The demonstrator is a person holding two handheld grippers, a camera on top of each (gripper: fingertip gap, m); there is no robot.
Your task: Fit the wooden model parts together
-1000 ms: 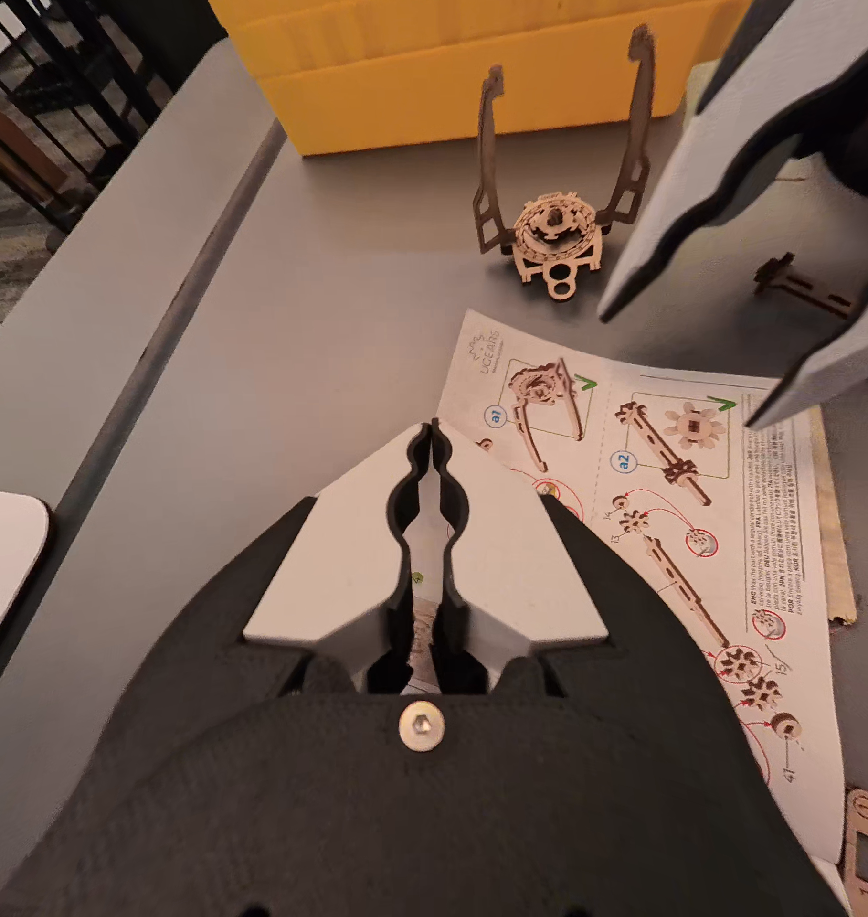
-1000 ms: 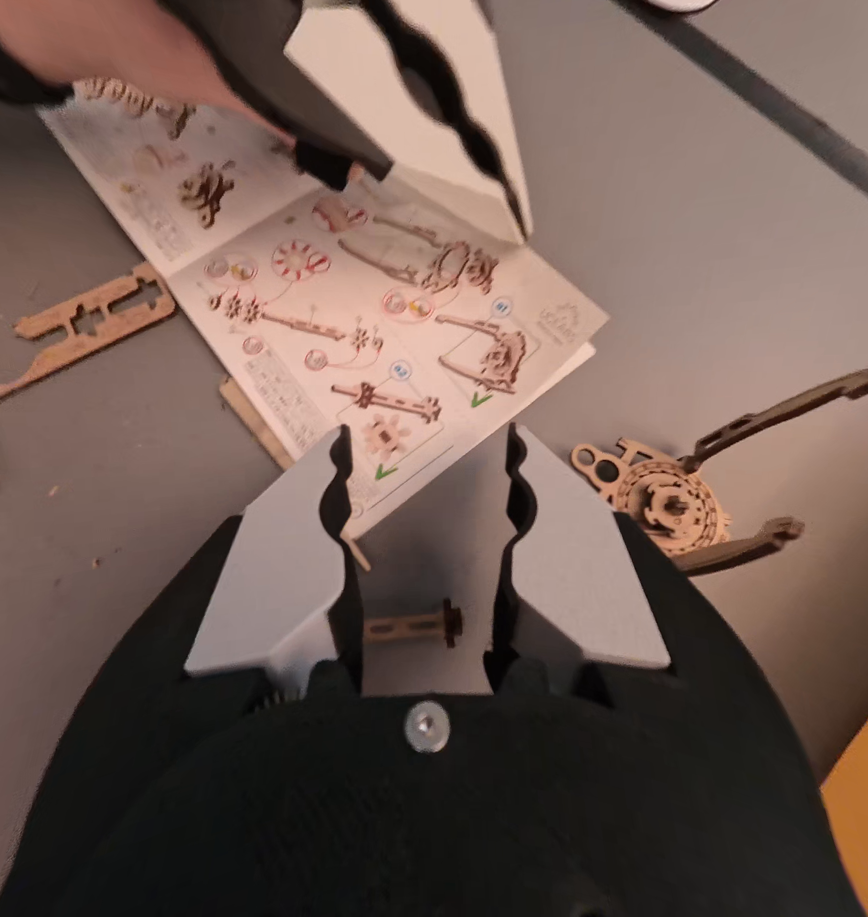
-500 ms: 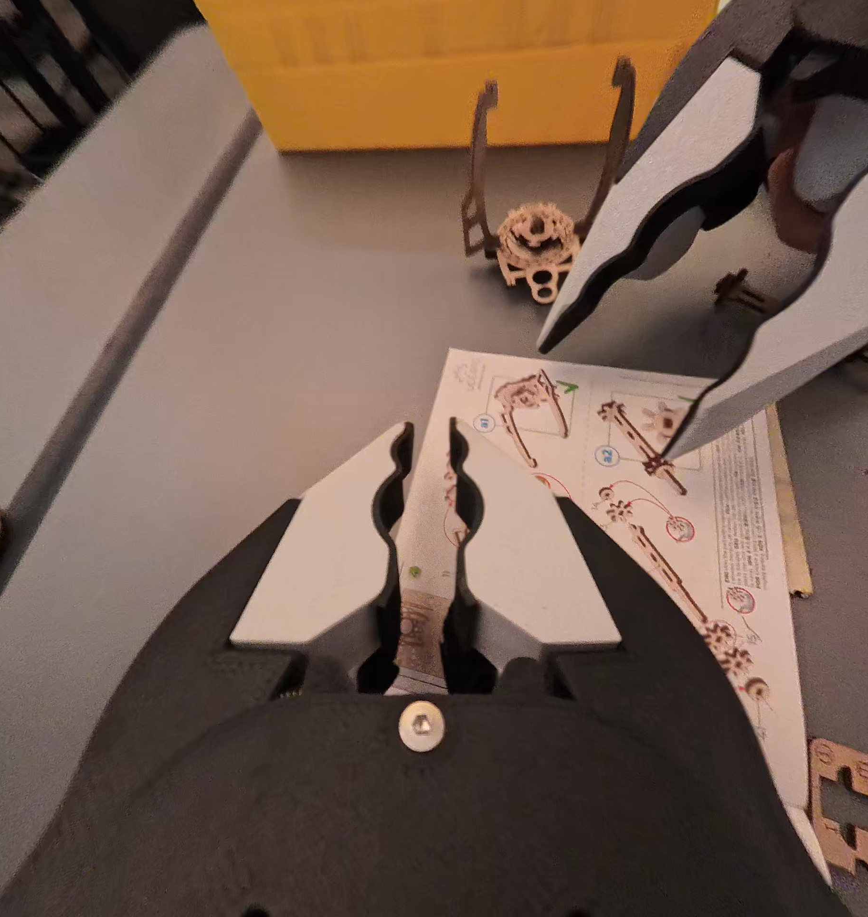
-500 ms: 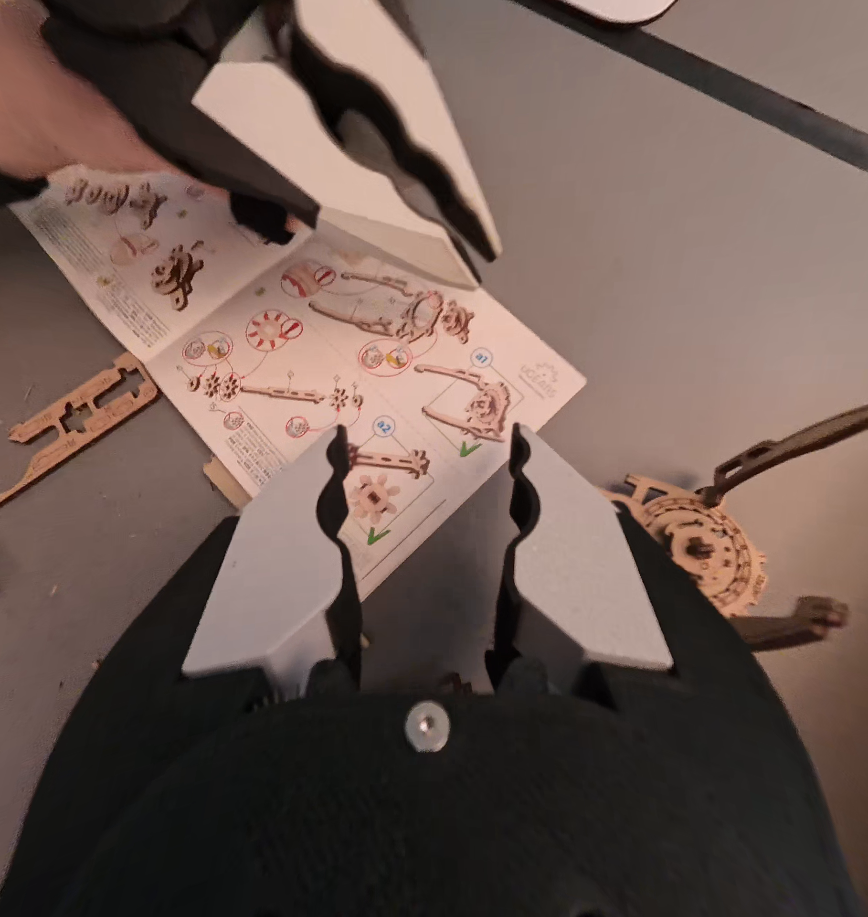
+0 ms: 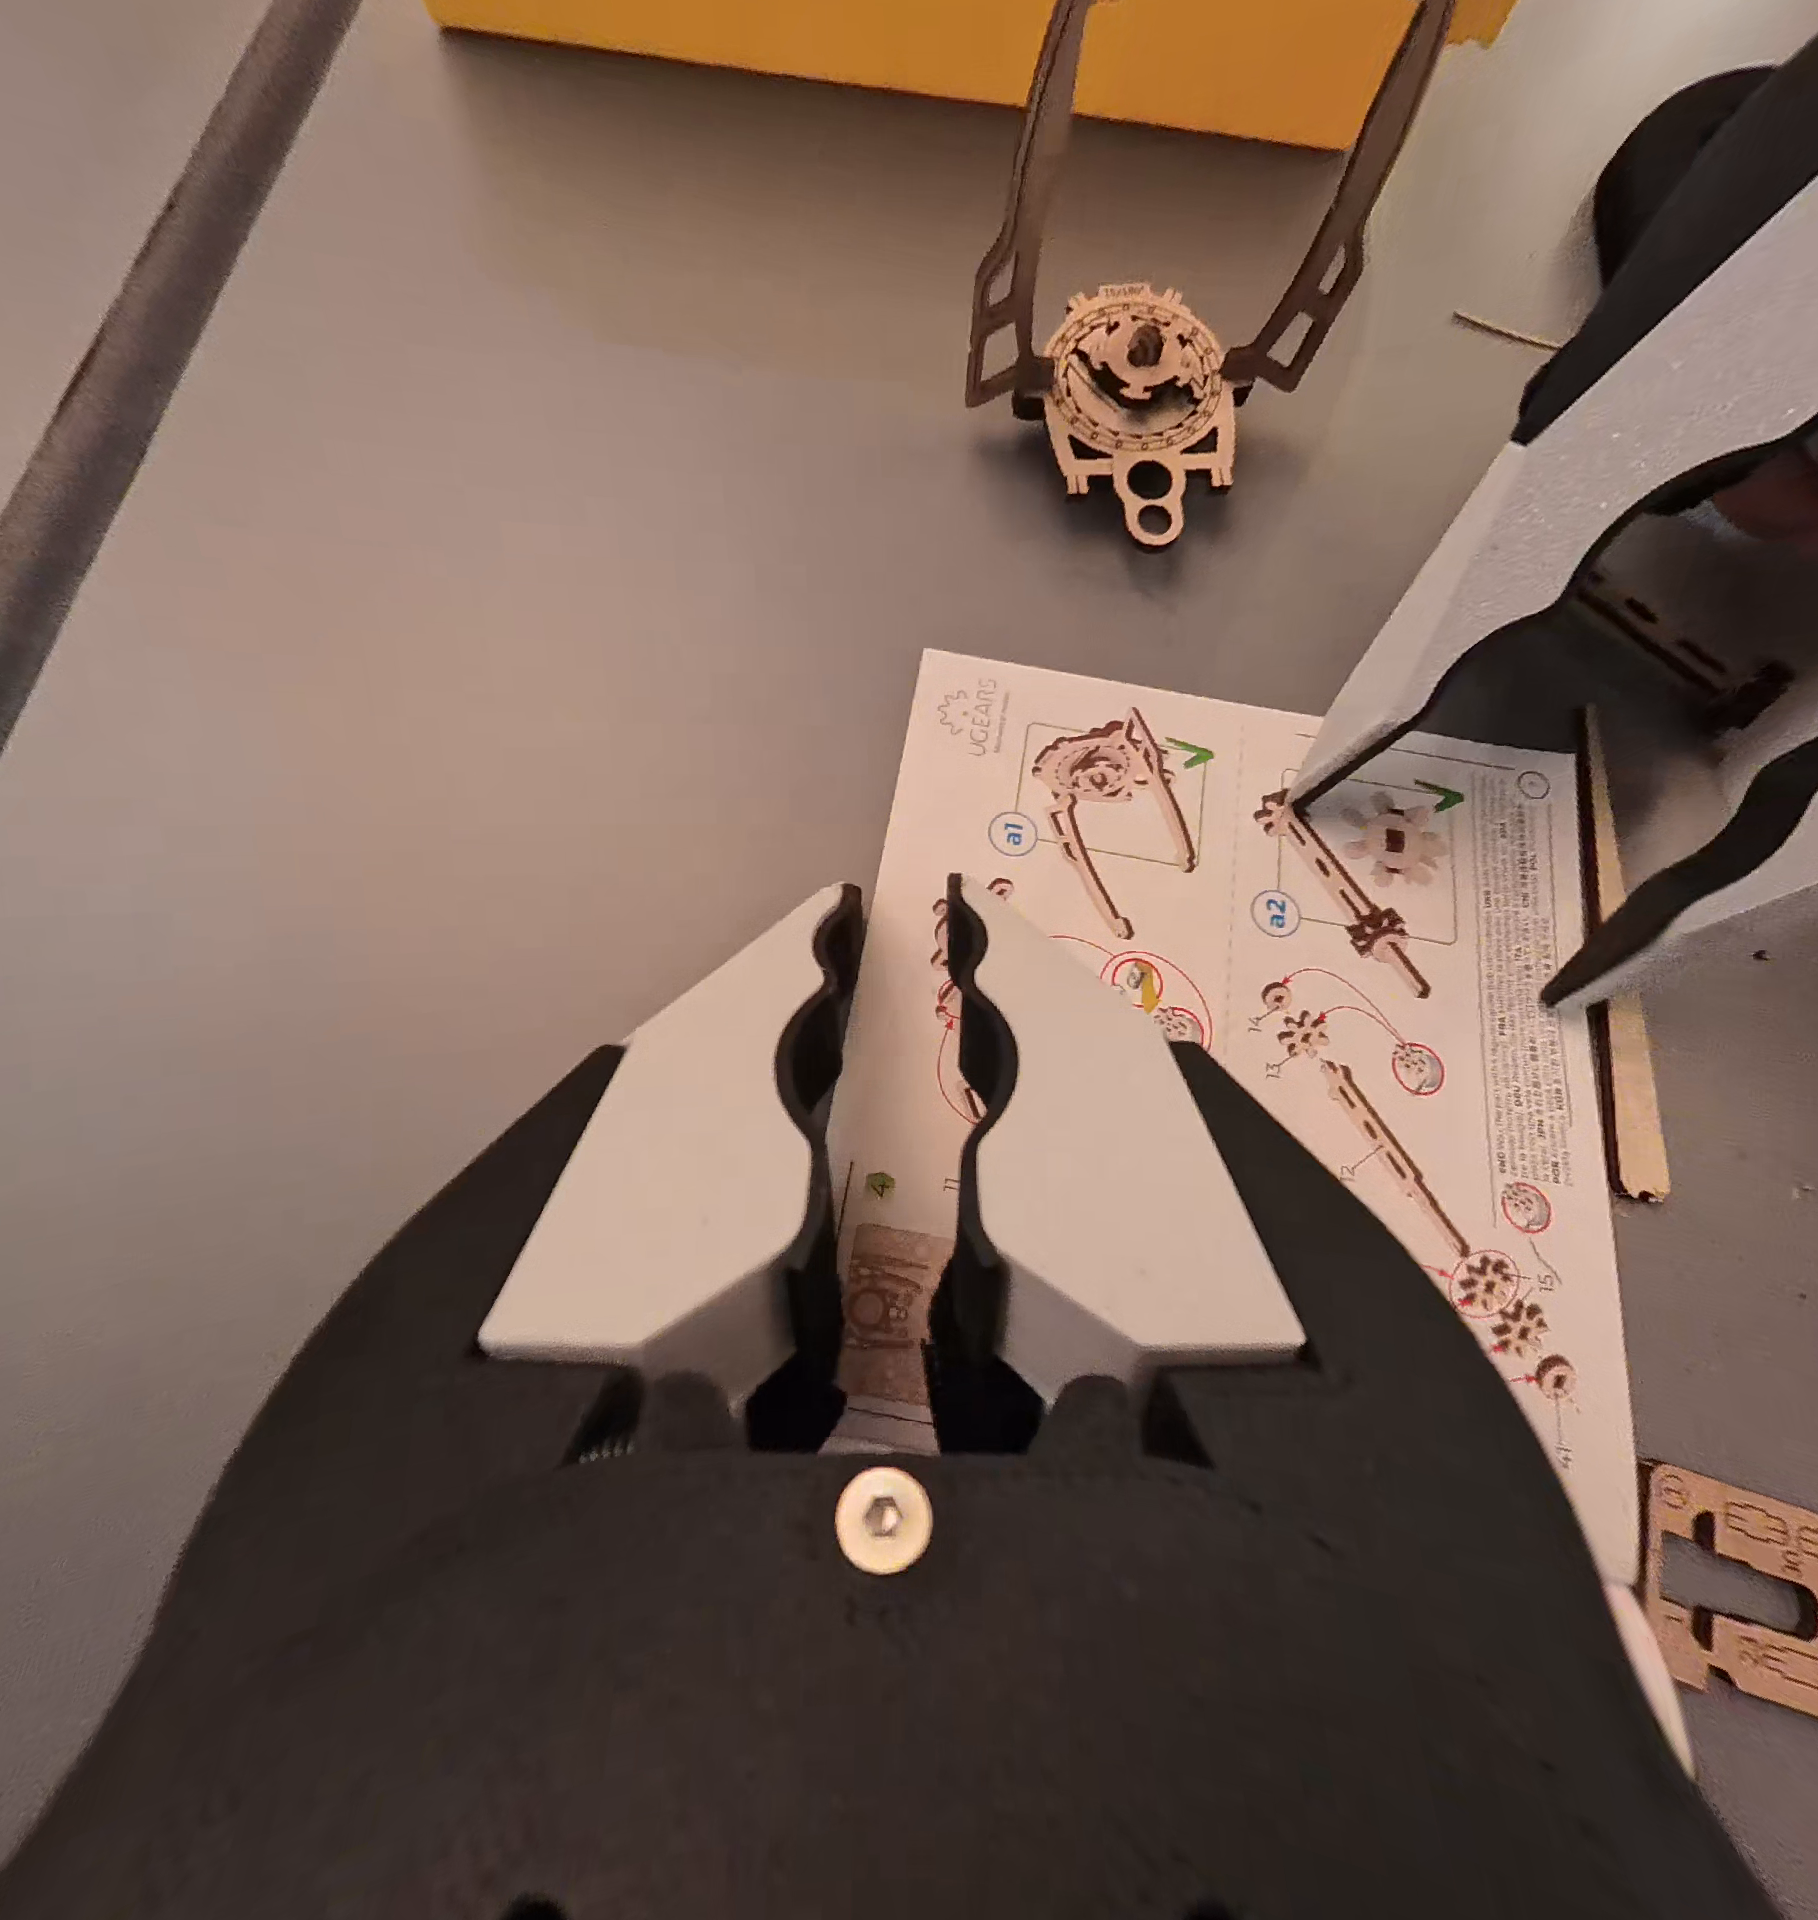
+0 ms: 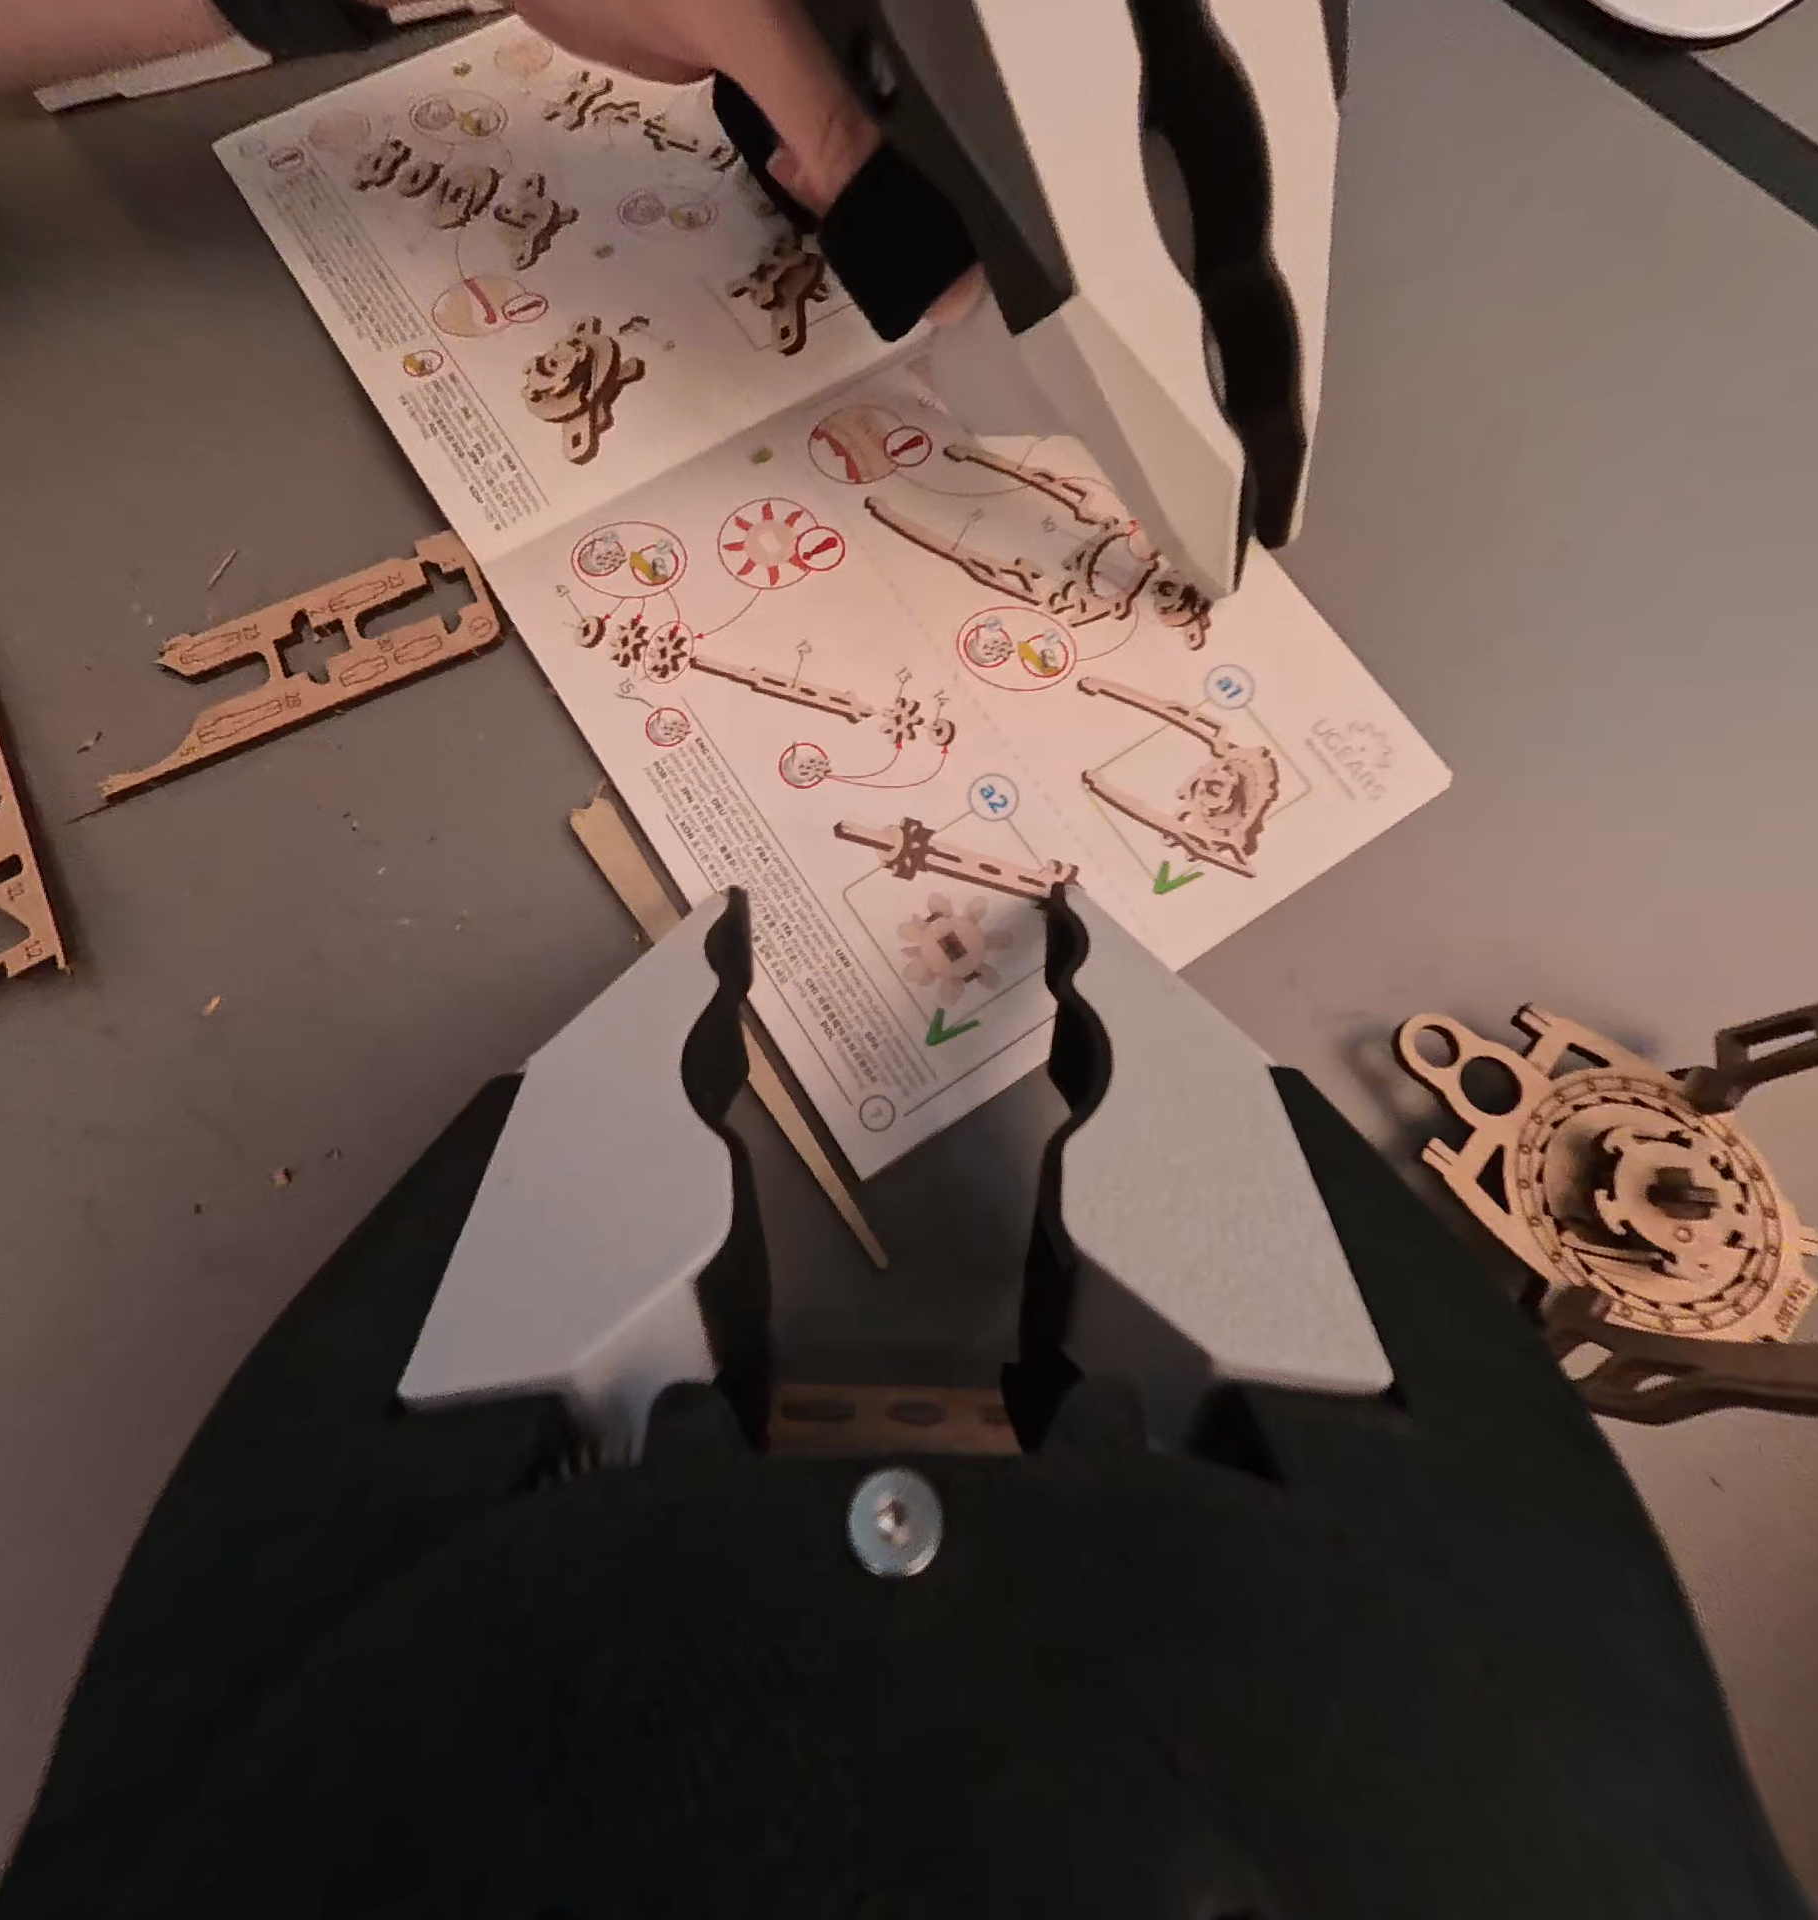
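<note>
Hovering over the leaflet [image 5: 1248, 1039], my left claw [image 5: 900, 899] is slightly parted and my right claw [image 6: 889, 904] gapes wide, both empty. Beyond the leaflet's far edge stands the wooden model [image 5: 1144, 384]; a slotted strip [image 6: 889, 1415] lies under my right claw.

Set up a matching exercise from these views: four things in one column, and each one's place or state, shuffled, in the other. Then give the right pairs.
Things:
1. round wooden gear assembly with two dark arms
2. white folded instruction sheet
3. slotted wooden strip
4. yellow box

Places or states:
A. lies open flat on the grey table
B. between the open right gripper's fingers, near their base
C. at the table's far edge, behind the assembly
D. stands apart from the sheet, arms raised

Pairs: 1-D, 2-A, 3-B, 4-C
</note>
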